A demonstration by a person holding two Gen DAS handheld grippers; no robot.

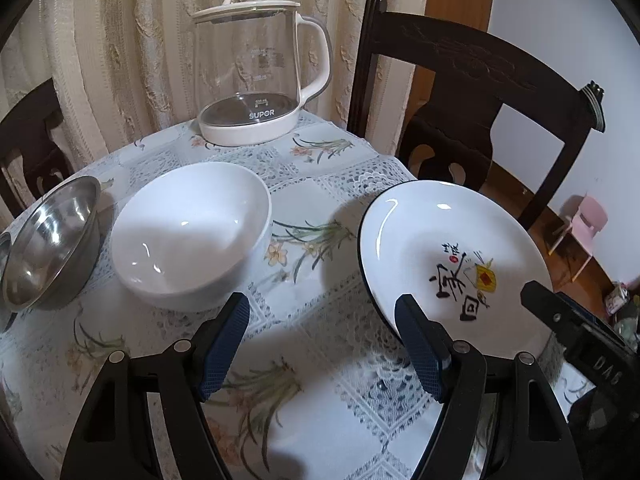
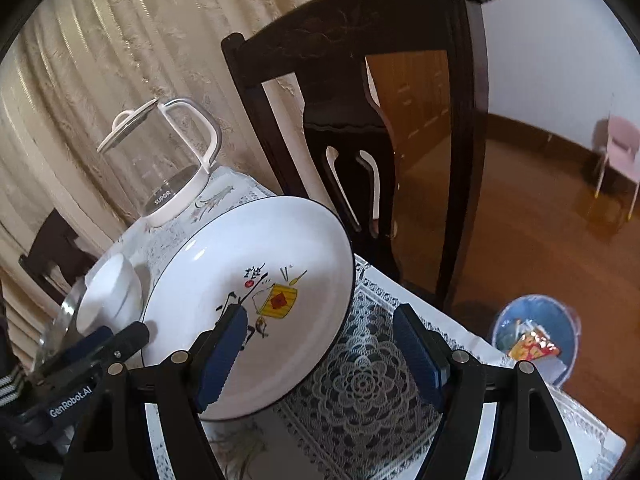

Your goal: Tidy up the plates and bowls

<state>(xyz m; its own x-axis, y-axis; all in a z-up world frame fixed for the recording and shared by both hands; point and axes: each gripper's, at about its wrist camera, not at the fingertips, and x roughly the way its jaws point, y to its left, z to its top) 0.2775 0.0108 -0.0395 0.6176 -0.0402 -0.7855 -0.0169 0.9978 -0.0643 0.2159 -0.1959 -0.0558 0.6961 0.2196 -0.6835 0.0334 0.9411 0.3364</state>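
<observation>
Cream curtains [image 1: 120, 60] hang behind our surface [image 1: 320, 420], which is covered by a lace-patterned floral cloth, with a dark wooden chair [image 1: 472, 92] at its far right edge. At the back stands a glass kettle [image 1: 260, 76] with a white base and lid. Nearer to us, on the left, a white bowl [image 1: 192, 236] sits upright on the cloth, and just beside it, further left, a steel bowl [image 1: 52, 248] is tipped on its side with its opening towards the white one. On the right lies a white plate [image 1: 456, 264] with a dark rim and painted characters in its middle. Our left gripper [image 1: 322, 312] has its jaws wide apart over bare cloth: the white bowl lies just beyond its left finger and the plate's near rim is behind its right finger, so neither is between them. Our right gripper [image 2: 320, 324] also has its jaws wide apart; its left finger overlaps the plate [image 2: 248, 272] near the painted design, while its right finger stands over the lace cloth clear of the rim, so the plate's right edge falls within the gap. We cannot tell whether that finger touches the plate. A blue bin [image 2: 536, 336] stands on the wooden floor beyond.
</observation>
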